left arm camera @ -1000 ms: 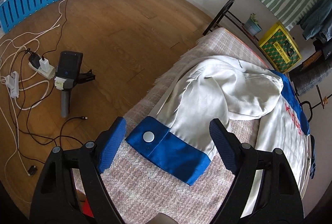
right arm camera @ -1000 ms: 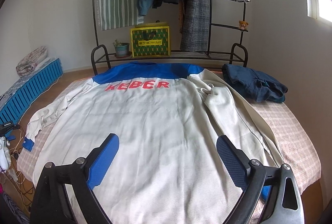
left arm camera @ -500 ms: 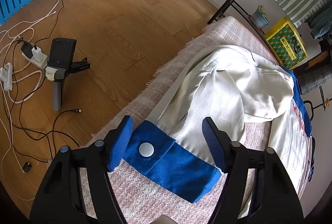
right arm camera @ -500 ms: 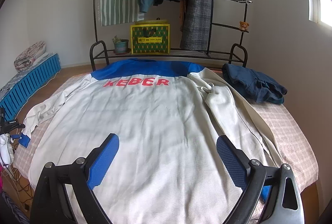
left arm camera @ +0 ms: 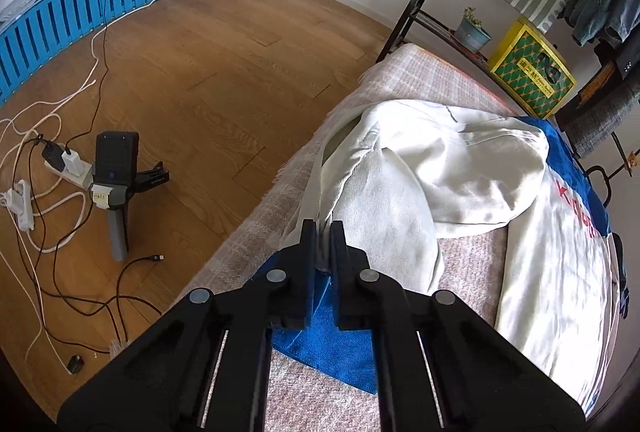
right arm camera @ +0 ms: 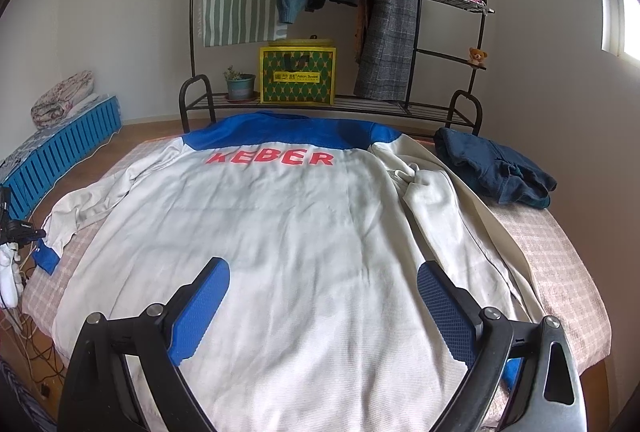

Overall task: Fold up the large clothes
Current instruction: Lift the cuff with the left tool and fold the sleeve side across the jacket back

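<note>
Fabric of the blue cuff (left arm camera: pixel 332 344) is pinched between the closed fingers of the left gripper (left arm camera: pixel 322 228) at the bed's (left arm camera: pixel 404 72) edge. The white jacket (right arm camera: pixel 280 232) is spread back-up across the bed, and the right gripper (right arm camera: pixel 320 296) is held above its hem at 6 o'clock, fingers wide apart.

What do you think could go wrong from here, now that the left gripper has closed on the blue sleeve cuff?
1. The left gripper pinches the blue cuff at its edge, so it may slip free when lifted.
2. The sleeve lies bunched near the bed's edge; pulling could drag the jacket askew.
3. The right gripper is open above the back, so nothing anchors it.
</note>
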`<state>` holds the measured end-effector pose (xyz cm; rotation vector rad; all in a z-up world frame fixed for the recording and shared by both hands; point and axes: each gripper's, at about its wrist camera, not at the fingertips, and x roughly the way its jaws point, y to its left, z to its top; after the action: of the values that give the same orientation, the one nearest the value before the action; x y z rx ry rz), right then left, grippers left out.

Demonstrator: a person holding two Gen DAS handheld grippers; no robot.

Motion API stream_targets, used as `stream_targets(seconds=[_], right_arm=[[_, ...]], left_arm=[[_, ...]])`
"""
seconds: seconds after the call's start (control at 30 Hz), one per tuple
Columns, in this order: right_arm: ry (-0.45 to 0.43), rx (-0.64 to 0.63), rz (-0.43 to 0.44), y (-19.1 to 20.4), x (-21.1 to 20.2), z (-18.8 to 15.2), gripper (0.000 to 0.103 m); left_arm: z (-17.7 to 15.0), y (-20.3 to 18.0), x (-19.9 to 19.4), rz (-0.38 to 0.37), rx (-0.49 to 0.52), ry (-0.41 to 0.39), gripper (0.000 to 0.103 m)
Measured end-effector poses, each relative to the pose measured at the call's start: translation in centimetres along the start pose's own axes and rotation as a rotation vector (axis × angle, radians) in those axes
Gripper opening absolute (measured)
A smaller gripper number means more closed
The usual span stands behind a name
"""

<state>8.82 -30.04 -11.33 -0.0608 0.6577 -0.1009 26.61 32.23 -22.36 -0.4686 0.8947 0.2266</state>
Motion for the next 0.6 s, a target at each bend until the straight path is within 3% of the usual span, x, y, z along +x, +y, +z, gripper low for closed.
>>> stream_targets(seconds=[0.2, 0.4, 0.5, 0.6], right_arm=[[-0.001, -0.007, 0.005, 0.3, 0.0, -0.1, 0.096], [0.020, -0.004, 0.022, 0.7, 0.4, -0.1, 0.096], [0.044, -0.010, 0.048, 1.2, 0.9, -0.2, 0.095], [0.079, -0.007, 0.128, 1.8, 1.5, -0.3, 0.091]], left_arm=[[0.1, -3.3, -5.7, -0.099, 0.091, -0.122, 0.004], [-3.2, -10.5, -13.2, -0.249, 0.305, -0.232, 0.004], [-6.7, -13.6, -15.6, -0.343, 0.397, -0.223, 0.004], [-10.8, -16.2, -16.7, -0.439, 0.471, -0.158, 0.004]])
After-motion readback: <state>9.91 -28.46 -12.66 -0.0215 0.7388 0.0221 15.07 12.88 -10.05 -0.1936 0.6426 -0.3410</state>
